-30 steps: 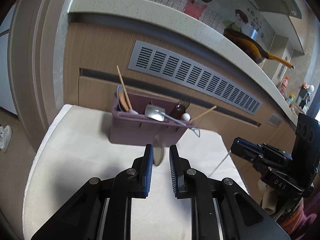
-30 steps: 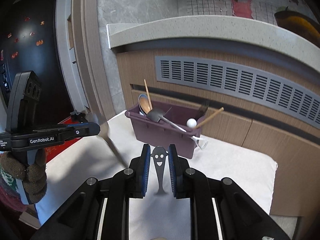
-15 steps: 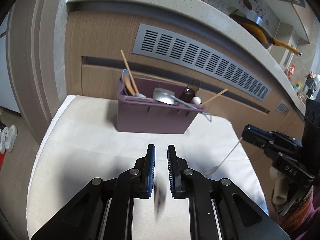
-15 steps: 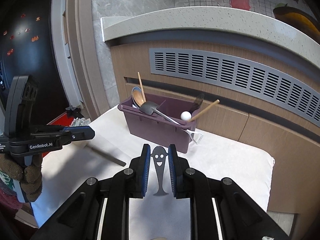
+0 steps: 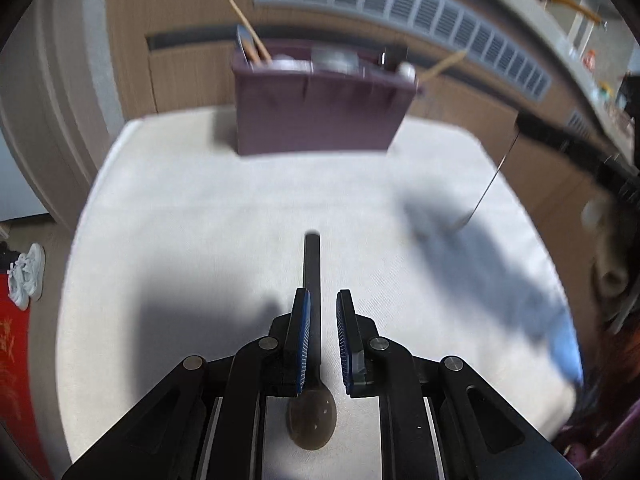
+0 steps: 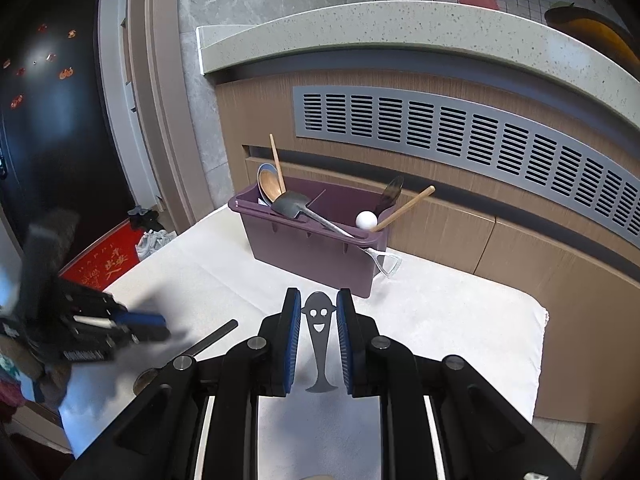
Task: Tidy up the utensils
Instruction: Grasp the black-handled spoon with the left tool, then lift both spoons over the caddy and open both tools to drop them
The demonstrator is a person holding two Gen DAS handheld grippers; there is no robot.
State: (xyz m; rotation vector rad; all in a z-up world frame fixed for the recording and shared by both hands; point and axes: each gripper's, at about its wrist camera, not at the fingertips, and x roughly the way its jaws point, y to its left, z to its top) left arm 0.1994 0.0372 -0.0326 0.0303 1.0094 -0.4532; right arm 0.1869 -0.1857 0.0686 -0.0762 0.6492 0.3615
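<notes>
Here, on a white cloth-covered table (image 5: 200,220), a dark spoon (image 5: 312,360) lies flat, its bowl toward the camera and its straight handle pointing at a purple utensil caddy (image 6: 312,248) standing at the table's far edge. The left gripper (image 5: 320,340) straddles the spoon's handle with its fingers spread, the blue pads (image 5: 303,340) not pressing it (the left wrist view is blurred, so whether one pad touches cannot be told). The right gripper (image 6: 318,336) is closed on a flat dark utensil with a smiley-face cutout (image 6: 319,340), held upright between its pads. Inside the caddy stand a wooden spoon (image 6: 272,184), a white ball-topped utensil (image 6: 366,220) and a wooden stick (image 6: 404,208); a metal shovel-shaped spoon (image 6: 320,220) lies across the rim, its looped handle hanging over the near wall.
</notes>
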